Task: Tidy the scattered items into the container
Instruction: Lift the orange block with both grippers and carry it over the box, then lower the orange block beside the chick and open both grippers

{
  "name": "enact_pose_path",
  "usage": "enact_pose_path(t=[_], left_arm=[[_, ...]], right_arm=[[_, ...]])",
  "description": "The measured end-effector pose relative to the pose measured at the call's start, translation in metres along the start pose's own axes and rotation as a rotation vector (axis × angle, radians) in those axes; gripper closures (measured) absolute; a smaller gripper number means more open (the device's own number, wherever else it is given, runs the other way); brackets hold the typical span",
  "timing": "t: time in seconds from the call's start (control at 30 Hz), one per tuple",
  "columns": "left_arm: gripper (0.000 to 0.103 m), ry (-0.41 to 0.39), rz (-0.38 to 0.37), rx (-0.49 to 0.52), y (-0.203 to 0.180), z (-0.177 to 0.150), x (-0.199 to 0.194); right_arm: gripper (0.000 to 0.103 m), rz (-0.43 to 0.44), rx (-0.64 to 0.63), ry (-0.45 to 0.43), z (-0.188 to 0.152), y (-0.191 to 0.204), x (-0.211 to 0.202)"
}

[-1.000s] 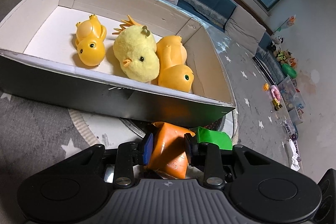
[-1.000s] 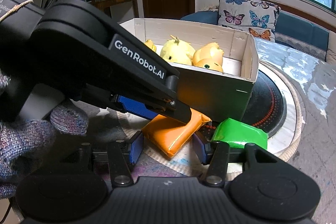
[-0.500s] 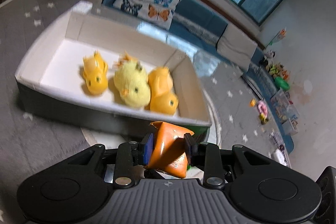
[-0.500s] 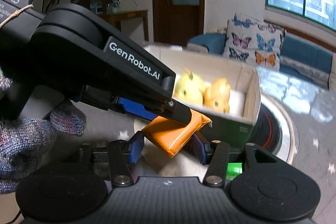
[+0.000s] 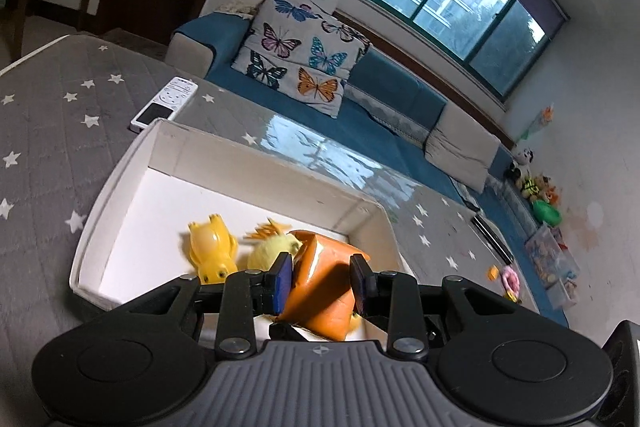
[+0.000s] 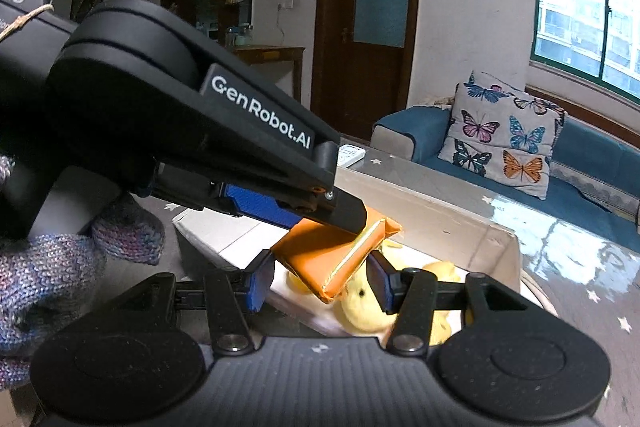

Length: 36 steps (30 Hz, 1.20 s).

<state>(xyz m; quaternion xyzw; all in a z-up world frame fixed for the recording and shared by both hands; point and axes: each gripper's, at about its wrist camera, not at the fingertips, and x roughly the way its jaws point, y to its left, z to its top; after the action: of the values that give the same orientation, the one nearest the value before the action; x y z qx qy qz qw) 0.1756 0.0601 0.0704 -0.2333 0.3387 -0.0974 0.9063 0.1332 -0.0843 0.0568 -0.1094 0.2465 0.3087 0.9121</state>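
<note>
Above the box (image 5: pixel 120 183), the left claw (image 5: pixel 322 277) grips the orange packet (image 5: pixel 320 291).

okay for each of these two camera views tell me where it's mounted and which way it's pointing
Left wrist: sits on the left gripper, looking forward and down into the white box; its own fingers clamp the orange packet.
Right wrist: sits on the right gripper, facing the door and sofa; its open fingers, the left gripper and a gloved hand show.
Shared: packet, box, yellow plush chick, butterfly pillow.
</note>
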Motion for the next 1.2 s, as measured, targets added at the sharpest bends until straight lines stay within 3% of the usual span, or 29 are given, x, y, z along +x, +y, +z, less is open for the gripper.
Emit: enact_pose_path(t=[0.37, 1.2], left_arm=[[0.070, 0.046, 0.018, -0.039, 0.026, -0.003, 0.029], [0.069, 0.040, 0.017, -0.039, 0.028, -0.009, 0.021]], right_arm=[[0.052, 0.045, 0.025, 0.075, -0.010, -0.014, 0.044], [0.051, 0.034, 0.013, 0.063, -0.016, -0.017, 0.031]])
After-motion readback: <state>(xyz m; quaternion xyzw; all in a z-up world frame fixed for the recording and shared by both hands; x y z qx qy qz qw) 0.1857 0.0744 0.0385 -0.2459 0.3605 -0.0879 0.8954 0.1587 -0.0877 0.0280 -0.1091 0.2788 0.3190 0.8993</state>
